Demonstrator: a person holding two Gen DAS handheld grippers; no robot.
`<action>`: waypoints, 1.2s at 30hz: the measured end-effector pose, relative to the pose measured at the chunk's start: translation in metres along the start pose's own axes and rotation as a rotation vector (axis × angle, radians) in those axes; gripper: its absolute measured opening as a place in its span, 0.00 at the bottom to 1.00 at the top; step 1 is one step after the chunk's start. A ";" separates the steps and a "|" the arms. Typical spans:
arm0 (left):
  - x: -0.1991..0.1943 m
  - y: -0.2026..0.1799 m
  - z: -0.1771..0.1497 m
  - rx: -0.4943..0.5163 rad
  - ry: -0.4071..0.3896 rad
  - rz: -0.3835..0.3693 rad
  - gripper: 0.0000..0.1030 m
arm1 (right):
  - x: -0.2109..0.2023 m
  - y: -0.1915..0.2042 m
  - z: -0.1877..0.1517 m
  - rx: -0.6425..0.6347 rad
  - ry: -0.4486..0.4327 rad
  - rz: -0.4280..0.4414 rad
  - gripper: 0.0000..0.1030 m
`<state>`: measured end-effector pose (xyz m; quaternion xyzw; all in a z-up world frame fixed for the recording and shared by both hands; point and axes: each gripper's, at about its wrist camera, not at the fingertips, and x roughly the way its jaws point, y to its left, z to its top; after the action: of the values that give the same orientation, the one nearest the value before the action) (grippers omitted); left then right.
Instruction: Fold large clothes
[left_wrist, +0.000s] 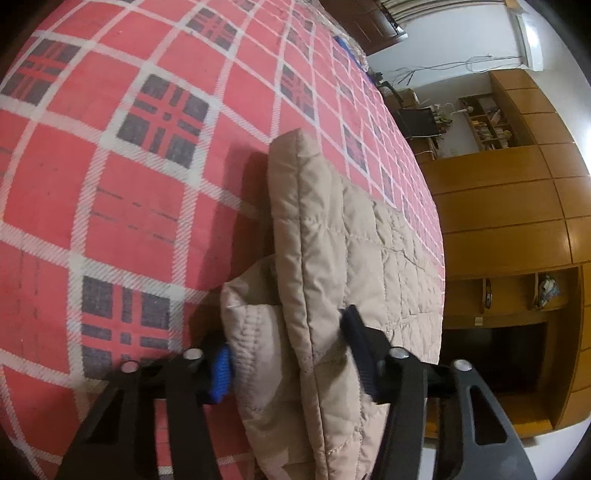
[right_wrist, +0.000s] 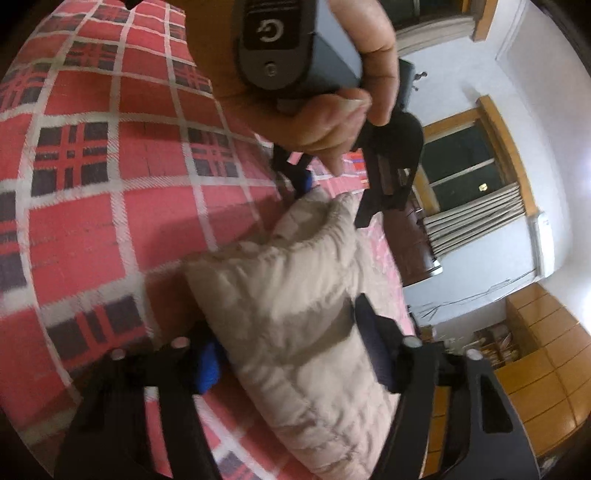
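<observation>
A beige quilted jacket (left_wrist: 351, 240), folded into a thick bundle, lies along the edge of a bed covered with a red plaid blanket (left_wrist: 129, 184). My left gripper (left_wrist: 288, 360) is shut on one end of the bundle, with padded cloth bulging between its fingers. In the right wrist view the same jacket (right_wrist: 280, 280) fills the jaws of my right gripper (right_wrist: 290, 354), which is shut on its near end. Further along, the left gripper (right_wrist: 332, 199) holds the far end, carried by a person's hand (right_wrist: 332, 122). The red plaid blanket (right_wrist: 92, 221) spreads to the left.
The bed's edge runs just right of the jacket. Beyond it stand a wooden wardrobe (left_wrist: 498, 206) and a bookshelf (left_wrist: 487, 122). The right wrist view shows a dark window with a curtain (right_wrist: 469, 173) and wooden cabinets (right_wrist: 546, 354).
</observation>
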<state>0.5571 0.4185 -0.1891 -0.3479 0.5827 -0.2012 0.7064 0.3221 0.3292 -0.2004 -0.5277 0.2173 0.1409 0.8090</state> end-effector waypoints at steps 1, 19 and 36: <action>-0.001 0.000 0.000 -0.001 0.000 0.001 0.41 | 0.001 -0.001 0.000 0.025 0.008 0.021 0.47; -0.035 -0.047 -0.004 0.038 -0.042 0.044 0.22 | -0.023 -0.050 -0.002 0.236 -0.019 0.075 0.25; -0.055 -0.110 -0.002 0.111 -0.080 0.075 0.21 | -0.037 -0.093 -0.009 0.356 -0.057 0.074 0.25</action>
<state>0.5552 0.3816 -0.0720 -0.2938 0.5544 -0.1925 0.7545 0.3309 0.2834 -0.1116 -0.3634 0.2350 0.1448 0.8898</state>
